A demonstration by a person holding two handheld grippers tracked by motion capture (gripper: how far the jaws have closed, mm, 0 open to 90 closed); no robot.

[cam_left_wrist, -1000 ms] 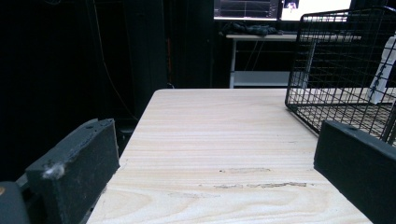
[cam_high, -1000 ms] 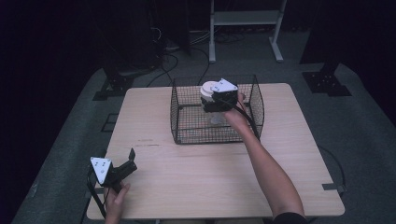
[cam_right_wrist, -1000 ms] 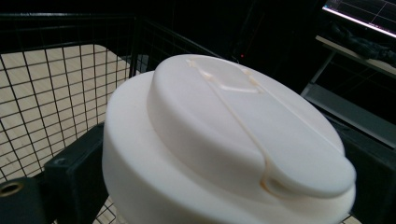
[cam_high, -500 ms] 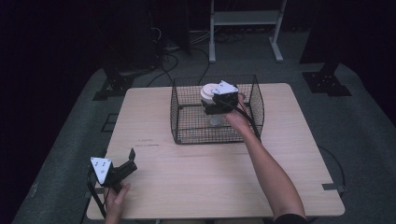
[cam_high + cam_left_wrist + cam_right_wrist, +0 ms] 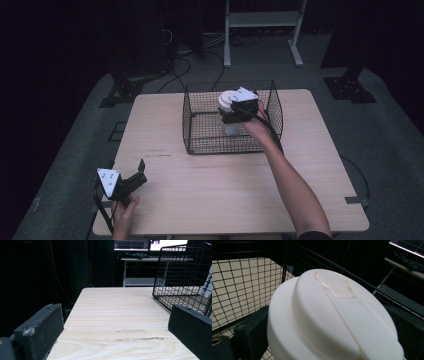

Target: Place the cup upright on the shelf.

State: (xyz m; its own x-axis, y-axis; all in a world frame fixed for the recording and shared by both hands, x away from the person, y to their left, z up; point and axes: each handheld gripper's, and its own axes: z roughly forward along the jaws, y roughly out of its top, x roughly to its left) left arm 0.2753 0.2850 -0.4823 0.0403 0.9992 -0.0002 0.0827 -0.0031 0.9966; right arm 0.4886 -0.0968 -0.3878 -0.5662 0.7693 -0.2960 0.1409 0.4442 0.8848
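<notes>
the high view looks forward and down from above the near edge, taking in the whole table (image 5: 215, 185) mid-frame. the left gripper view sits low over the tabletop, facing the wire basket (image 5: 183, 272) at upper right of its frame. the right gripper view looks from inside the basket, very near a white lid (image 5: 332, 320). all three views share the basket.

Can't really see what's under the white lid (image 5: 332, 317) from my right gripper view, the container body is cut off below the jaws. From above, my right gripper (image 5: 235, 111) covers most of it too.
</notes>
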